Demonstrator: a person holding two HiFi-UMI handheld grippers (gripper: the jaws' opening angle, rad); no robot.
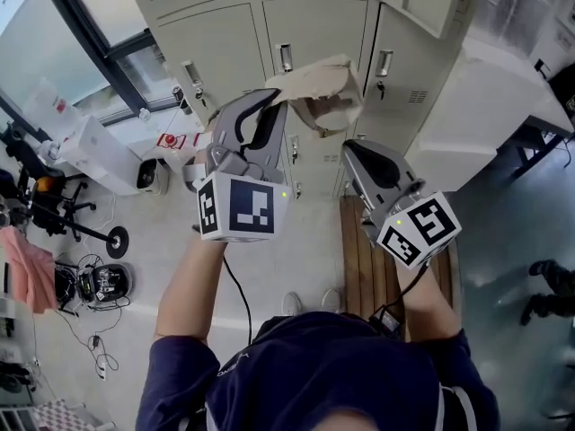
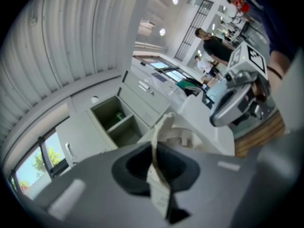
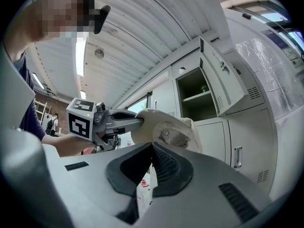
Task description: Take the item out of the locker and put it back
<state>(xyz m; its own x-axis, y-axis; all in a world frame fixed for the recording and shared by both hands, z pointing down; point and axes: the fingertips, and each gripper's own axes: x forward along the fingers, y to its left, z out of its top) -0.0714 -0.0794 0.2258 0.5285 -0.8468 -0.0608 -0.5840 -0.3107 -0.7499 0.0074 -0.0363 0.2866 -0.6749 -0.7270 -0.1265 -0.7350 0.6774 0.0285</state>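
Hanging from the left gripper [image 1: 272, 104], a cream cloth bag [image 1: 325, 86] is held in the air in front of the grey lockers [image 1: 225, 52], outside every compartment. That gripper's jaws are clamped on a thin strip of the bag's fabric, which runs up between them in the left gripper view. The bulk of the bag bunches just beyond the tips. Farther right and nearer the person, the right gripper [image 1: 357, 155] holds nothing. Its jaws are pressed together, with the bag close above their tips. High among the lockers one compartment [image 3: 198, 93] stands open, its door [image 3: 219, 75] swung to the right. A wooden slatted board [image 1: 359, 259] lies on the floor below the right gripper.
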